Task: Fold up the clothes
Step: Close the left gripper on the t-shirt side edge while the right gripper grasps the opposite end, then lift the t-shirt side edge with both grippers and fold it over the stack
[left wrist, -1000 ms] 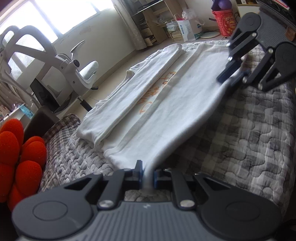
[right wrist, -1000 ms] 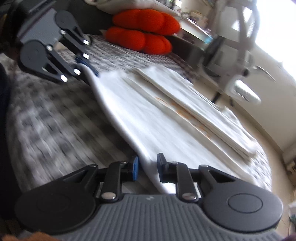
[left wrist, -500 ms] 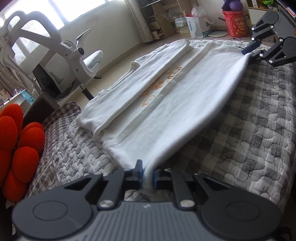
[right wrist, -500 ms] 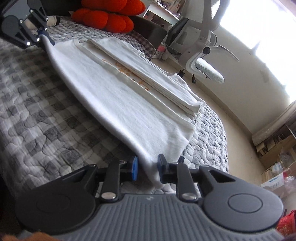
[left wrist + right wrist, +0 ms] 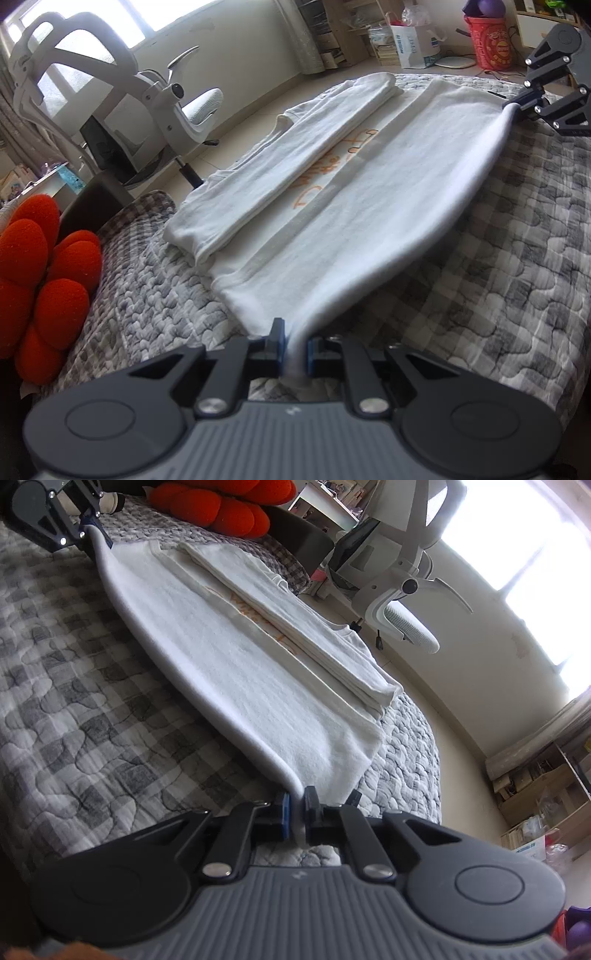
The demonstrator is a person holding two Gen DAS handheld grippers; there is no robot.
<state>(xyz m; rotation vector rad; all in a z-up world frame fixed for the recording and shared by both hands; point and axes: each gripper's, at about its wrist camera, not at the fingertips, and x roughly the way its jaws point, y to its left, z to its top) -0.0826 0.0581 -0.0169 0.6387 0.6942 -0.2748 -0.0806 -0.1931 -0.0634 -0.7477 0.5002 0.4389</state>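
A white shirt (image 5: 369, 206) with orange lettering lies on the grey checked quilt (image 5: 509, 302), its far side folded over into a long strip (image 5: 295, 158). My left gripper (image 5: 295, 343) is shut on the near edge at one end. At the other end my right gripper (image 5: 517, 107) has its jaws closing on the same edge, with the cloth pinched between the pads. In the right wrist view the shirt (image 5: 240, 664) runs from the right gripper (image 5: 297, 806) up to the left gripper (image 5: 94, 524). The held edge hangs taut, slightly above the quilt.
An orange flower-shaped cushion (image 5: 44, 273) rests at the quilt's left end. A white office chair (image 5: 166, 99) stands on the floor beyond the bed. A red bucket (image 5: 491, 40), a box and shelves line the far wall.
The right gripper has drawn away from the left one, stretching the shirt's near edge straight between them. Its jaws have narrowed onto the cloth. The left gripper stayed put.
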